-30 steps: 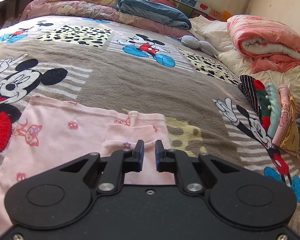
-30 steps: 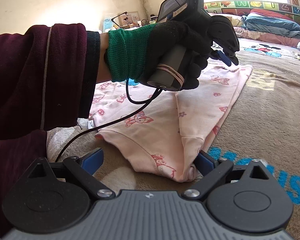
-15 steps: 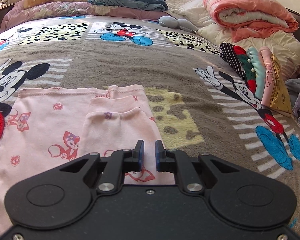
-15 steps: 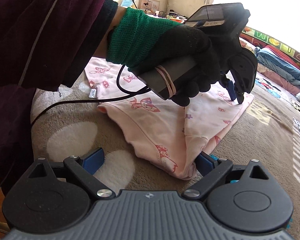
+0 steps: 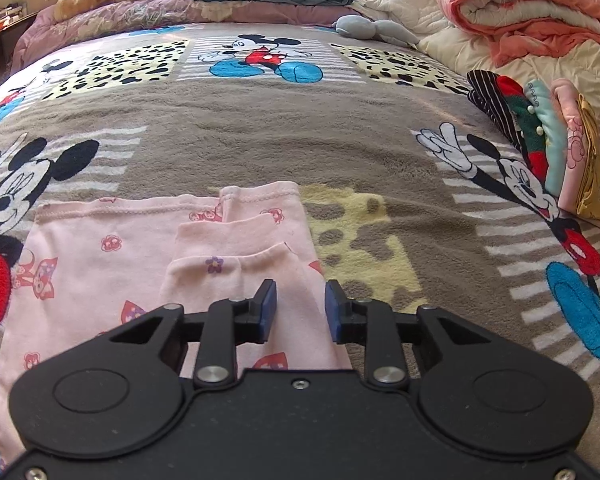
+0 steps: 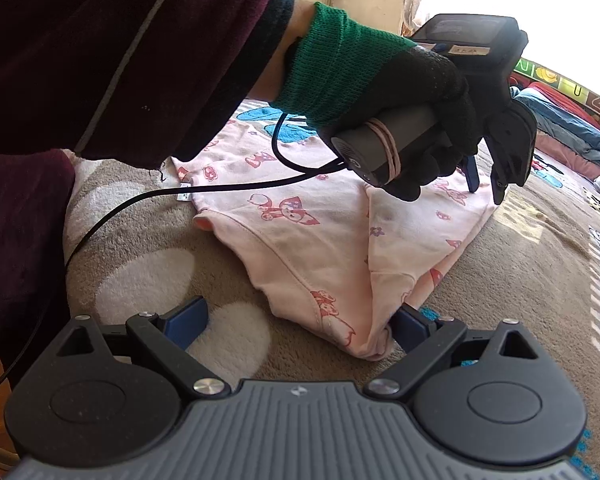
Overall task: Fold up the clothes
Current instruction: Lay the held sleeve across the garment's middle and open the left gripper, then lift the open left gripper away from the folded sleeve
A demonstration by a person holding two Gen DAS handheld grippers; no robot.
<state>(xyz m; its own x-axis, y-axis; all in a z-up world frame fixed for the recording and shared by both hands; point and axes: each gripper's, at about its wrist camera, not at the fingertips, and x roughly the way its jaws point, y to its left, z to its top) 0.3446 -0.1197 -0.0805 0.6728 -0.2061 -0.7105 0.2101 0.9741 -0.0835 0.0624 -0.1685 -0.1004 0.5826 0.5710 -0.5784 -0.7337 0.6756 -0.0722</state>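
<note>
Pink clothing (image 5: 100,264), a soft knit garment printed with small red cartoon figures and flowers, lies partly folded on the fleecy grey-brown bedspread (image 5: 260,136), filling the lower left of the left wrist view and the middle of the right wrist view. Its sleeve is doubled back over the body in stepped, stitched hems. The left gripper (image 5: 298,308), matte black plastic with blue rubber-like pads, sits at the bottom centre of its own view with its fingers a modest gap apart over the folded sleeve, gripping nothing. In the right wrist view that same tool is held by a hand (image 6: 412,120) in a black knit glove with a green ribbed cuff, a thin black cable (image 6: 220,190) trailing from its cylindrical grey handle. The right gripper (image 6: 296,320), at the bottom of its frame, is spread wide; its right-side pad touches the garment's bunched near corner, and it clamps nothing. At the right edge of the left wrist view stands a stack of folded clothes (image 5: 556,148), with a rolled coral quilt (image 5: 520,4) in the upper right.
</note>
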